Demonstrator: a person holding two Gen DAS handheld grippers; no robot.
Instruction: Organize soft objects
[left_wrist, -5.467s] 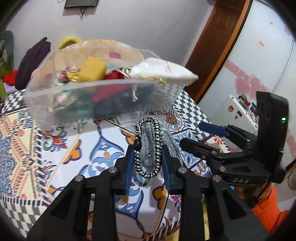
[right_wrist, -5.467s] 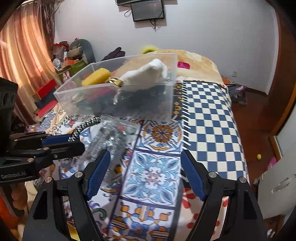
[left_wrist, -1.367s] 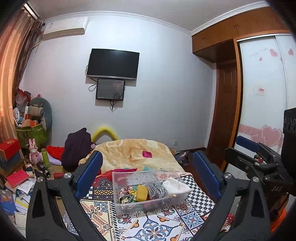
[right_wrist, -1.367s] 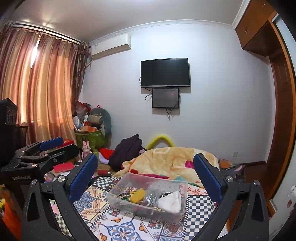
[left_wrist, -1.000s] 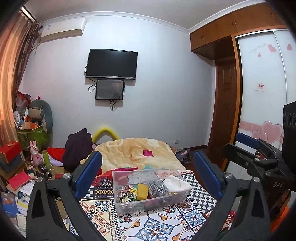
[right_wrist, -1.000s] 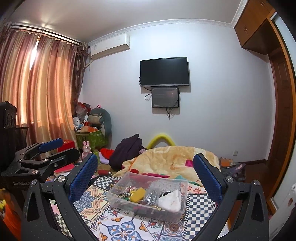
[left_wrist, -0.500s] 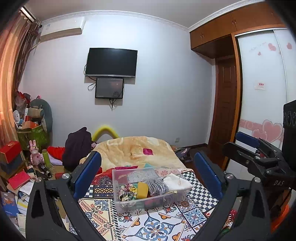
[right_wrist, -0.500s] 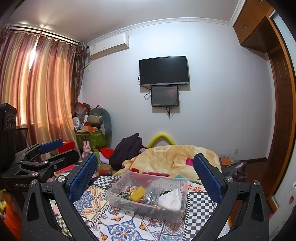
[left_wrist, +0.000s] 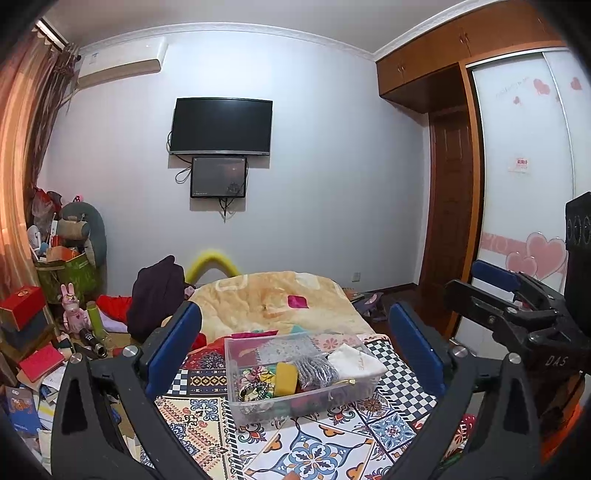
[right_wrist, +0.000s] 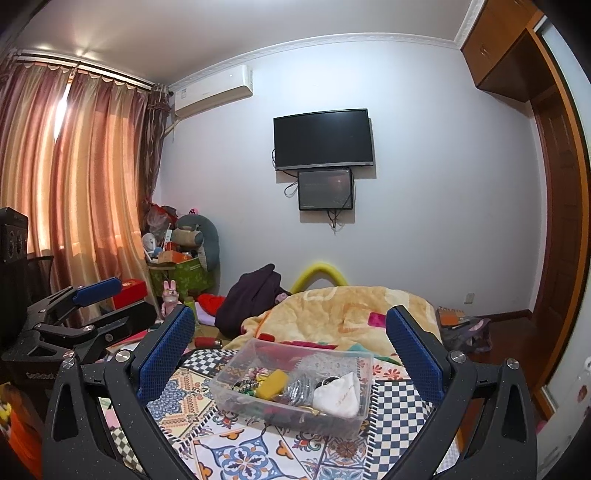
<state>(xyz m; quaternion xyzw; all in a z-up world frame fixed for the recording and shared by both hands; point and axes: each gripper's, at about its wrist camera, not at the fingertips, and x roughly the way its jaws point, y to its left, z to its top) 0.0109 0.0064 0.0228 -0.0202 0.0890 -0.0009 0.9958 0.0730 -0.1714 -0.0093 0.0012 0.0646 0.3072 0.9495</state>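
Observation:
A clear plastic bin (left_wrist: 258, 408) stands on the patterned cloth (left_wrist: 314, 450); it also shows in the right wrist view (right_wrist: 325, 424). It holds a white pouch (left_wrist: 354, 363), a yellow block (left_wrist: 285, 376), a grey glittery bag (left_wrist: 316, 371) and other small soft items. My left gripper (left_wrist: 295, 343) is open and empty, held back and above the bin. My right gripper (right_wrist: 290, 341) is open and empty too, likewise well back from the bin. The right gripper shows at the right of the left wrist view (left_wrist: 495, 291); the left one shows at the left of the right wrist view (right_wrist: 92, 302).
A beige blanket (left_wrist: 273, 302) lies behind the bin. A dark garment (left_wrist: 155, 295) and clutter of boxes and toys (left_wrist: 55, 280) fill the left side. A TV (left_wrist: 221, 125) hangs on the far wall. A wardrobe (left_wrist: 524, 206) stands at the right.
5.5 s ago my left gripper was shut on a black-and-white hair band and the grey bag beside the bin. Now both grippers are open, empty and pulled far back. Over the last second little moved.

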